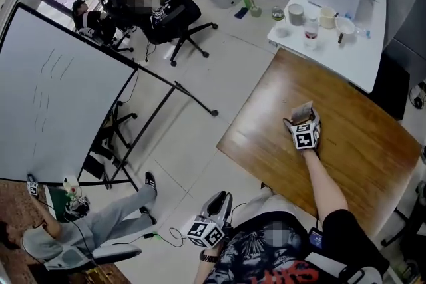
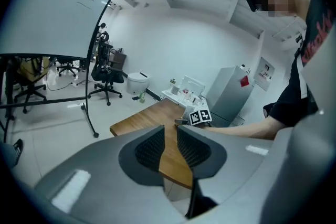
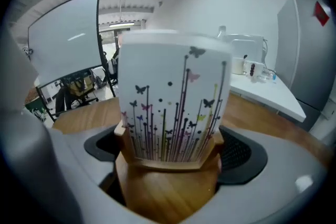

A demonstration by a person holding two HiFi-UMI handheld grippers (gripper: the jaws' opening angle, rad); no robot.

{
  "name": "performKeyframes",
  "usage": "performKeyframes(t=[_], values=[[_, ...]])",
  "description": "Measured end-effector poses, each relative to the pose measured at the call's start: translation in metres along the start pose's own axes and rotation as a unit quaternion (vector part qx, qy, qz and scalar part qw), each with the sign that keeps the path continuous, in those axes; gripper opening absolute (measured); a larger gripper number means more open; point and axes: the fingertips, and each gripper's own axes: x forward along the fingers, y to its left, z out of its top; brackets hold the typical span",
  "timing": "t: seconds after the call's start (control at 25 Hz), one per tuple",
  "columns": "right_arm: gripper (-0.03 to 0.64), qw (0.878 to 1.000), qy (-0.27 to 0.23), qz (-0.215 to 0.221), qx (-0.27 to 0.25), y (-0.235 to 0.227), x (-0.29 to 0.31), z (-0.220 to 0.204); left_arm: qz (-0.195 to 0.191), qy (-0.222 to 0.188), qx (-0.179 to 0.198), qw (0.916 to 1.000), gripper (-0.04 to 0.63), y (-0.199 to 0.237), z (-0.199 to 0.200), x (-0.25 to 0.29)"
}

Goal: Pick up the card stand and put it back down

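1. Card stand (image 3: 170,107): a wooden base with a butterfly-print card upright in its slot. It fills the centre of the right gripper view. In the head view it sits right of centre, over the wooden table (image 1: 359,149).
2. Right gripper (image 3: 170,150): jaws clamped on the two sides of the base. The low grip probably keeps the card clear. Can't tell whether the stand is lifted or resting.
3. Left gripper (image 2: 169,147): jaws a narrow slit apart, empty. It's held off the table at the head view's lower centre, probably just out of the way.
4. White table (image 1: 353,56), upper right: cup (image 1: 295,13) and bottle (image 1: 311,28). Contents unreadable.
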Motion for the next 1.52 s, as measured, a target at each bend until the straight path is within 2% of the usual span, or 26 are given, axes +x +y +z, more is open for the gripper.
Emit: performKeyframes(t=[0.12,0.16,0.2,0.28,0.32,0.4,0.44,0.48,0.52,0.56,0.64,0.76,0.84,0.92,1.0,1.08,1.16,1.28,1.52], values=[[0.554,0.999,0.034,0.002,-0.005,0.007,0.01,-0.004,0.006,-0.004,-0.006,1.0,0.072,0.009,0.006,0.0],[0.58,0.999,0.044,0.011,0.009,0.009,0.007,-0.005,0.003,-0.004,-0.006,1.0,0.072,0.01,0.008,0.004],[0.58,0.998,0.047,0.015,0.035,0.008,-0.001,-0.008,-0.003,-0.002,-0.006,1.0,0.072,0.01,0.011,0.011],[0.58,0.992,0.035,0.011,0.122,-0.002,-0.035,-0.015,-0.031,0.003,-0.004,0.9995,0.071,0.004,0.017,0.029],[0.58,0.984,0.024,0.018,0.178,-0.005,-0.061,-0.021,-0.051,0.007,-0.001,0.9987,0.071,-0.003,0.021,0.041],[0.542,0.954,-0.005,0.064,0.291,-0.001,-0.123,-0.037,-0.099,0.017,0.006,0.9949,0.071,-0.023,0.025,0.066],[0.484,0.937,-0.031,0.082,0.338,-0.001,-0.157,-0.045,-0.126,0.024,0.01,0.9917,0.071,-0.035,0.025,0.078],[0.392,0.925,-0.063,0.081,0.366,-0.006,-0.194,-0.051,-0.152,0.033,0.016,0.9876,0.071,-0.048,0.025,0.091],[0.289,0.921,-0.095,0.06,0.372,-0.015,-0.232,-0.056,-0.18,0.044,0.023,0.9825,0.071,-0.062,0.024,0.105],[0.224,0.923,-0.12,0.027,0.365,-0.028,-0.268,-0.059,-0.208,0.053,0.033,0.9762,0.071,-0.078,0.023,0.119],[0.157,0.923,-0.157,-0.038,0.35,-0.055,-0.332,-0.063,-0.26,0.072,0.055,0.9613,0.071,-0.111,0.024,0.147],[0.115,0.915,-0.192,-0.11,0.336,-0.071,-0.411,-0.062,-0.32,0.097,0.085,0.9384,0.071,-0.159,0.026,0.163],[0.104,0.912,-0.217,-0.144,0.318,-0.075,-0.455,-0.048,-0.354,0.096,0.104,0.9246,0.071,-0.196,0.028,0.165],[0.096,0.899,-0.255,-0.164,0.315,-0.082,-0.491,-0.032,-0.385,0.085,0.117,0.9117,0.071,-0.235,0.033,0.168],[0.049,0.885,-0.288,-0.177,0.321,-0.082,-0.517,-0.019,-0.409,0.077,0.125,0.9008,0.071,-0.264,0.037,0.166],[0.0,0.88,-0.307,-0.18,0.315,-0.07,-0.529,-0.008,-0.421,0.073,0.126,0.8954,0.071,-0.273,0.04,0.156],[0.0,0.888,-0.31,-0.169,0.294,-0.058,-0.529,0.006,-0.42,0.061,0.123,0.8971,0.071,-0.269,0.046,0.145],[-0.008,0.903,-0.305,-0.139,0.269,-0.052,-0.521,0.024,-0.4,0.035,0.108,0.9097,0.071,-0.252,0.055,0.133],[-0.009,0.915,-0.304,-0.097,0.246,-0.034,-0.504,0.051,-0.35,0.011,0.096,0.9317,0.071,-0.199,0.063,0.115]])
